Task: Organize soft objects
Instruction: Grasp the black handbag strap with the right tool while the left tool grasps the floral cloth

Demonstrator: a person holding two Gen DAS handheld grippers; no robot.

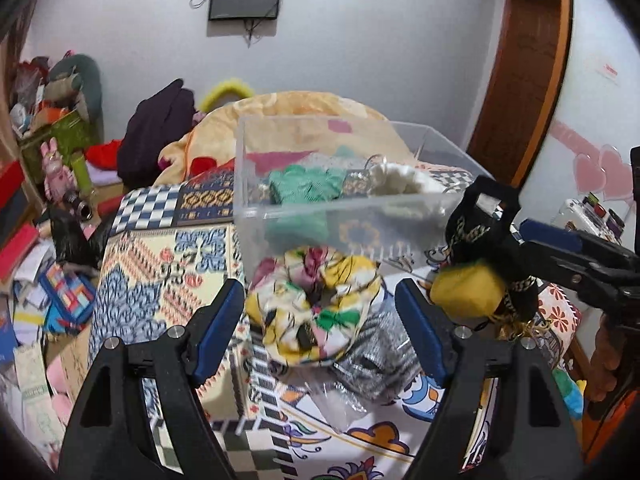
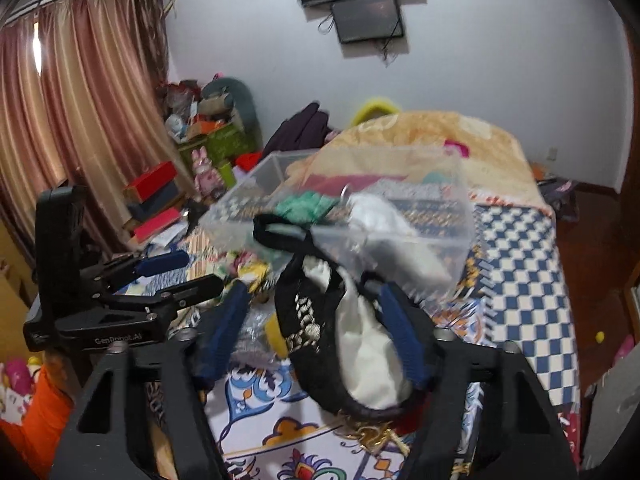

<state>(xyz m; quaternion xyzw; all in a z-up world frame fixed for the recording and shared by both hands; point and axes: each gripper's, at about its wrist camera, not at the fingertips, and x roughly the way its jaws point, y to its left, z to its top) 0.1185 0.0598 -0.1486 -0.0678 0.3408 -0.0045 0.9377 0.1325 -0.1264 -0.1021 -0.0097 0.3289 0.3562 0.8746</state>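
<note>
Two tongs work over a bed (image 1: pixel 168 264) covered in a patterned spread. To the far left of the left tongs, clutter of boxes and papers lies on the floor (image 1: pixel 36 280). The left tongs (image 1: pixel 320 320) stand wide open, their blue pads apart on either side of a floral scrunchie (image 1: pixel 316 308) and not pressing it. The scrunchie lies on the spread between those pads, partly on top of a silvery grey bundle (image 1: pixel 372 356) that sits toward the right pad. Beyond the left tongs' tips stands a clear plastic bin (image 1: pixel 340 208), holding a green cloth (image 1: pixel 304 188) and a white soft item (image 1: pixel 400 180).

Right of the left tongs, the right tongs (image 2: pixel 316 332) grip a black pouch (image 2: pixel 316 320) with gold chain trim and pale lining; its yellow part (image 1: pixel 468 292) shows in the left wrist view. The pouch hangs above the spread, just short of the bin's near wall. Farther right, beyond the bed, a wooden door frame (image 1: pixel 528 80) rises.
</note>
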